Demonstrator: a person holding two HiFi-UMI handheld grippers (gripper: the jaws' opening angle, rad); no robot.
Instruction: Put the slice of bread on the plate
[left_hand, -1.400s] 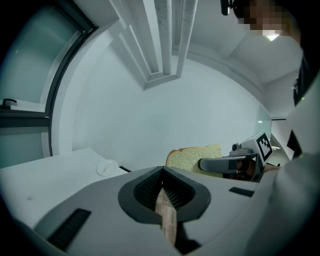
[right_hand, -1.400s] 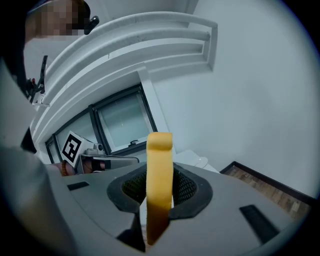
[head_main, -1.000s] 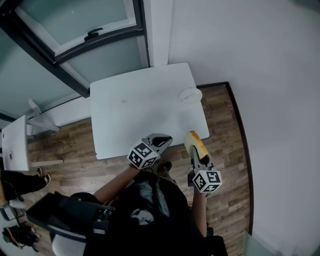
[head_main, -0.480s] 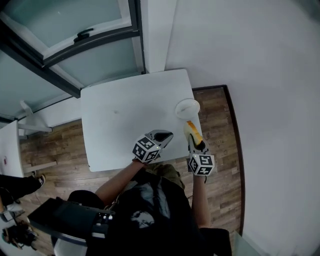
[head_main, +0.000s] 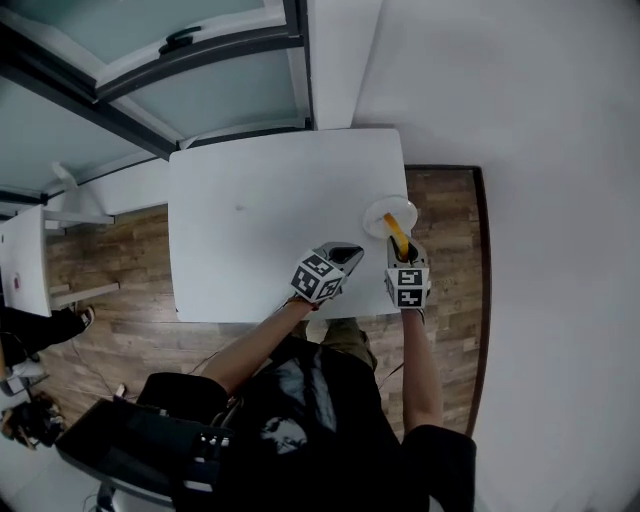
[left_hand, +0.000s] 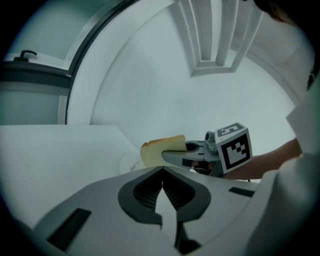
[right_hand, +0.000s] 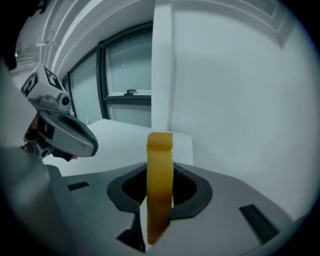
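White desk (head_main: 260, 230) fills the centre of head view. A small white plate (head_main: 374, 211) sits at the desk's 3 o'clock edge.

R claw (head_main: 403, 255) comes in from 6 o'clock w/ its nose toward 12, tipped downward, marker cube at the rear. It's clamped on the slice of bread (head_main: 396, 231). The yellow slice stands on edge btwn the pads, and its far end sticks out past the tips toward 12, over the plate's 5 o'clock rim. Can't tell if bread touches plate. In R claw view the slice runs upright thru the middle of the jaws, both pads tight on its faces.

R forearm runs nearly straight from the torso at 6 o'clock up to the claw, bare arm passing the desk's near corner above the wood floor (head_main: 450, 220). L forearm slants from approx 7 o'clock toward 1, elbow bent close to the body.

L claw (head_main: 350, 254) sits just beside R claw, at its 9 o'clock, over the desk's near edge, nose aimed approx 2 o'clock toward the plate. Its jaws are closed tip to tip w/ nothing btwn them. In L claw view, bread & R claw show just past the tips at approx 1 o'clock, the plate pale at approx 10.
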